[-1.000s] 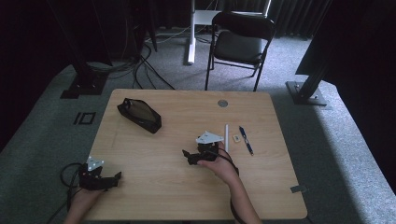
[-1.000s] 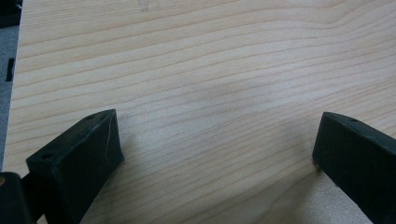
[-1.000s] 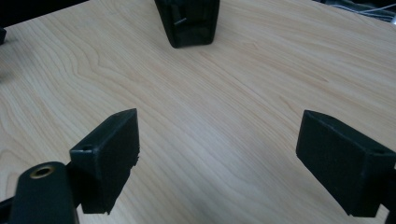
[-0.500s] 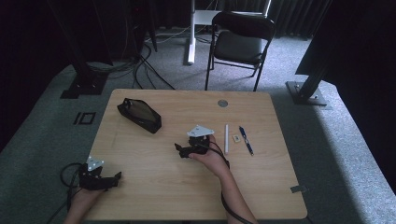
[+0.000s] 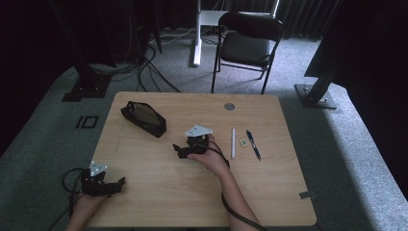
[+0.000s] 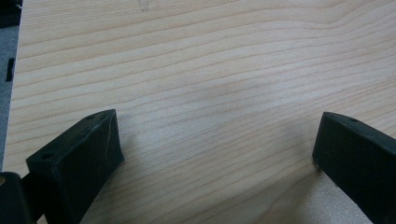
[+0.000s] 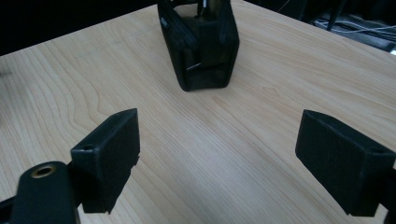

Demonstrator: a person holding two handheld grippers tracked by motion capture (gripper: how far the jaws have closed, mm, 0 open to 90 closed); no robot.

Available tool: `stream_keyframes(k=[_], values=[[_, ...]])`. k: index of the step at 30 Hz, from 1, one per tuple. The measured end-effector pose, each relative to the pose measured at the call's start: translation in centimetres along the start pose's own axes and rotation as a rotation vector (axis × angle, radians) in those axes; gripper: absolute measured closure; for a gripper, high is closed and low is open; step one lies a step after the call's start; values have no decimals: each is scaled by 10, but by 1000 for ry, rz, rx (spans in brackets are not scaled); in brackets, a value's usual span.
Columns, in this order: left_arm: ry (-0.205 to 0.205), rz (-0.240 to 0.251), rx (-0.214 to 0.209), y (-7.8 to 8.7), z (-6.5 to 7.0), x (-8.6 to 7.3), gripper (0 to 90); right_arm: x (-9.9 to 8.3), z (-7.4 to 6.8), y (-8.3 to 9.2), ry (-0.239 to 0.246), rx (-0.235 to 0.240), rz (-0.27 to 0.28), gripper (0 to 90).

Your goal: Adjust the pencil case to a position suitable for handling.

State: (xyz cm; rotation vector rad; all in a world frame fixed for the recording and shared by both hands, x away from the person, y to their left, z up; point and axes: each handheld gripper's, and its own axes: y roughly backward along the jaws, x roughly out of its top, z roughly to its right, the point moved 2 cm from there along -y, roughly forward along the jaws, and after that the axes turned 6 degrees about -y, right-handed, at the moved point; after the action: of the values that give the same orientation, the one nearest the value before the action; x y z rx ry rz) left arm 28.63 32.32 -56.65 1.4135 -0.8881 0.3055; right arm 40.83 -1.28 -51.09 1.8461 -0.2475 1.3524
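A: Where's your right gripper (image 5: 179, 151)?

B: Mid-table, aimed at the black case (image 5: 144, 118). Its jaws stand wide apart with nothing between them, only bare table (image 5: 192, 192) under them.

A: And the case?

B: It lies on the far left part of the table, near your right gripper but apart from it. In the right gripper view the case (image 7: 201, 44) sits straight ahead, its end facing you.

A: Your left gripper (image 5: 118, 183)?

B: Low over the near left corner, jaws wide apart too, holding nothing.

A: Anything else out?

B: A white stick (image 5: 233, 143), a small tag (image 5: 244, 143) and a pen (image 5: 253, 144) lie side by side right of your right hand.
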Motion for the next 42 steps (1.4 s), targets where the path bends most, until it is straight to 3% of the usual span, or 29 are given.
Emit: stream_keyframes(k=[9, 19, 20, 27, 31, 37, 40, 42], values=[[0, 0, 0, 0, 0, 0, 15, 7, -6, -15, -21, 24, 7, 139], [0, 0, 0, 0, 0, 0, 15, 16, -11, -35, 5, 24, 3, 154], [0, 0, 0, 0, 0, 0, 14, 18, -11, -38, 9, 22, 3, 195], [0, 0, 0, 0, 0, 0, 15, 22, -12, -50, 4, 20, 6, 220], [1, 1, 0, 0, 0, 0, 14, 27, -11, -57, 27, 18, 13, 308], [1, 1, 0, 0, 0, 0, 15, 36, -10, -62, 46, 9, 38, 355], [1, 1, 0, 0, 0, 0, 15, 39, -10, -65, 26, 7, 13, 431], [1, 1, 0, 0, 0, 0, 14, 39, -10, -68, 10, -4, 16, 433]])
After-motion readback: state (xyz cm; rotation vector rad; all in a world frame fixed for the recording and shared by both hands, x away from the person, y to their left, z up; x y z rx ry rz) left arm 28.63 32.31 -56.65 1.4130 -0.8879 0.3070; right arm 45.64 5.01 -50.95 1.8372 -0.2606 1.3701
